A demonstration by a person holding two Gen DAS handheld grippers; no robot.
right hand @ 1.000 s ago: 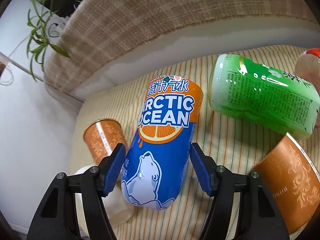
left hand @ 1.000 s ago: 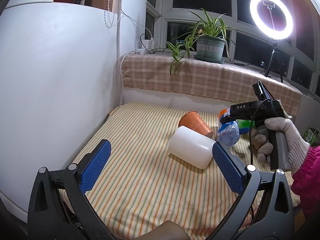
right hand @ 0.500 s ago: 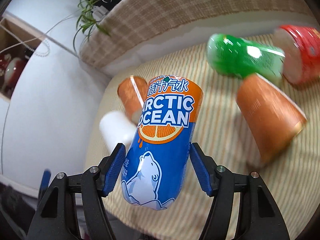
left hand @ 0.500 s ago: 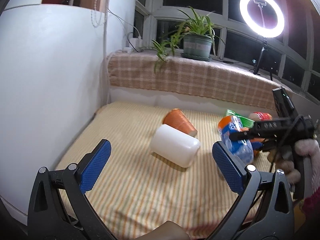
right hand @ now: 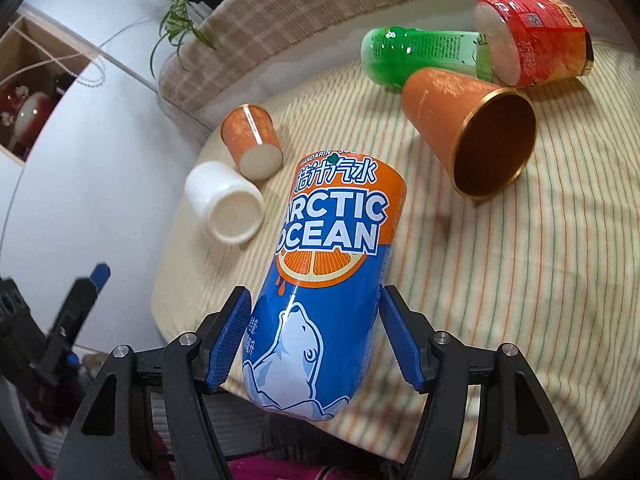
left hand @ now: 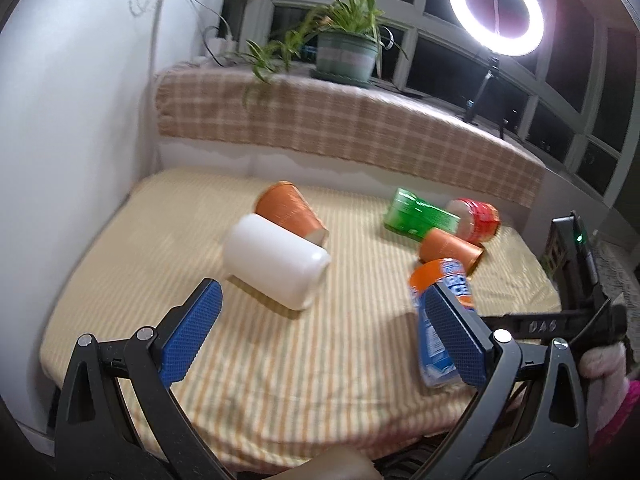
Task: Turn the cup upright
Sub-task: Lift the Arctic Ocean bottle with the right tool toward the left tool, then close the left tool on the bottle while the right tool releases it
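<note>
Mid-flip: right hand-held gripper clenched on blue-and-orange cup, tilted above striped worktop. Left hand-held gripper released, empty. Next, probably: rotate upright, lower gently, release.

The left gripper hangs above the near edge of the surface with its two blue-padded fingers spread wide and nothing between them. The right gripper has its blue pads pressed against both sides of the blue and orange cup, which it holds off the surface, tilted with its top leaning away. In the left wrist view a hand in a pale knitted glove grips the right gripper's handle at the far right.
</note>
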